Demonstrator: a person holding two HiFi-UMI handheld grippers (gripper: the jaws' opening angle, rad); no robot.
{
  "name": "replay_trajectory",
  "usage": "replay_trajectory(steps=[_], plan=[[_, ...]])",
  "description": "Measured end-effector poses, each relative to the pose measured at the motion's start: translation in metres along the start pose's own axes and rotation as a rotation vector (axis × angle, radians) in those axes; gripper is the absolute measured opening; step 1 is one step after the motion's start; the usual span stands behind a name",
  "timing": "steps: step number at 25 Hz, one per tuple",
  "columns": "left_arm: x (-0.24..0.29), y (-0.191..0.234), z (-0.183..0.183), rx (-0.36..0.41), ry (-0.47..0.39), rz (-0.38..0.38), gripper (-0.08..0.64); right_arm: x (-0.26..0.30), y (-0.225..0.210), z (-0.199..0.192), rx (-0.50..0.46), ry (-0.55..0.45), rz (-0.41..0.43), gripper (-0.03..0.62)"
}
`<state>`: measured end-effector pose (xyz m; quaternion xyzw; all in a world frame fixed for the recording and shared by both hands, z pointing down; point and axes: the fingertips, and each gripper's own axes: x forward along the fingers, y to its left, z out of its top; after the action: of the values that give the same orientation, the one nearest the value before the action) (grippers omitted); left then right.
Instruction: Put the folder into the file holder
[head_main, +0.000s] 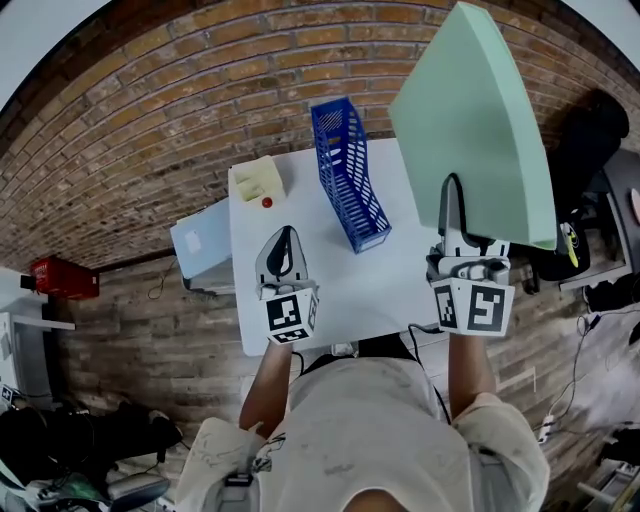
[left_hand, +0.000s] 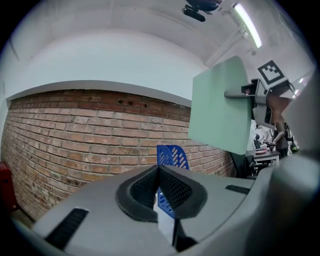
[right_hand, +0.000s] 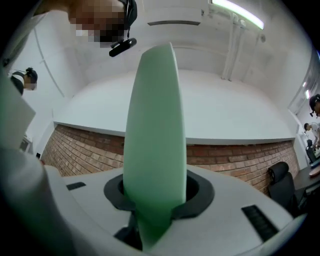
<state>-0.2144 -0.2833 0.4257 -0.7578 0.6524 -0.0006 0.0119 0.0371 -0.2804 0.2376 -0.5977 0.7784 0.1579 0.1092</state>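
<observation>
- Brick wall backs a white surface seen from above, with a blue mesh file holder standing near its far edge at the centre of the frame.
- Green folder fills the upper right of the head view. It is lifted clear of the surface and stands to the right of the file holder, apart from it.
- Right hand-held gripper grips the folder by its lower edge. In its own view the jaws are closed on the folder, which rises edge-on up the middle of the frame.
- Left hand-held gripper hovers over the near left part of the surface. Its jaws meet at the tips with nothing held between them.
- Left gripper view looks over those closed jaws to the file holder just beyond, with the folder raised at the upper right.
- Pale yellow block and a small red object sit at the far left corner of the surface.
</observation>
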Motion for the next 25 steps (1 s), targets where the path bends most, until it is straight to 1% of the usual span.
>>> replay_trajectory(steps=[4, 6, 9, 12, 16, 20, 25], plan=[[0.004, 0.002, 0.006, 0.006, -0.013, 0.004, 0.014, 0.01, 0.01, 0.044, 0.011, -0.095, 0.031, 0.143], [0.004, 0.006, 0.008, 0.003, -0.014, 0.012, 0.014, 0.013, 0.018, 0.047, 0.032, -0.113, 0.055, 0.143], [0.005, 0.009, 0.006, 0.003, -0.012, 0.026, 0.014, 0.02, 0.03, 0.052, 0.049, -0.113, 0.085, 0.141], [0.006, 0.009, 0.004, -0.002, -0.006, 0.033, 0.014, 0.025, 0.038, 0.048, 0.068, -0.1, 0.112, 0.141], [0.006, 0.009, 0.0, 0.0, 0.004, 0.039, 0.014, 0.024, 0.041, 0.023, 0.145, -0.104, 0.136, 0.141], [0.004, 0.011, -0.005, -0.007, 0.014, 0.054, 0.014, 0.03, 0.05, 0.016, 0.097, -0.06, 0.16, 0.141], [0.003, 0.013, -0.012, -0.014, 0.032, 0.076, 0.014, 0.036, 0.055, -0.007, 0.102, -0.012, 0.177, 0.14]])
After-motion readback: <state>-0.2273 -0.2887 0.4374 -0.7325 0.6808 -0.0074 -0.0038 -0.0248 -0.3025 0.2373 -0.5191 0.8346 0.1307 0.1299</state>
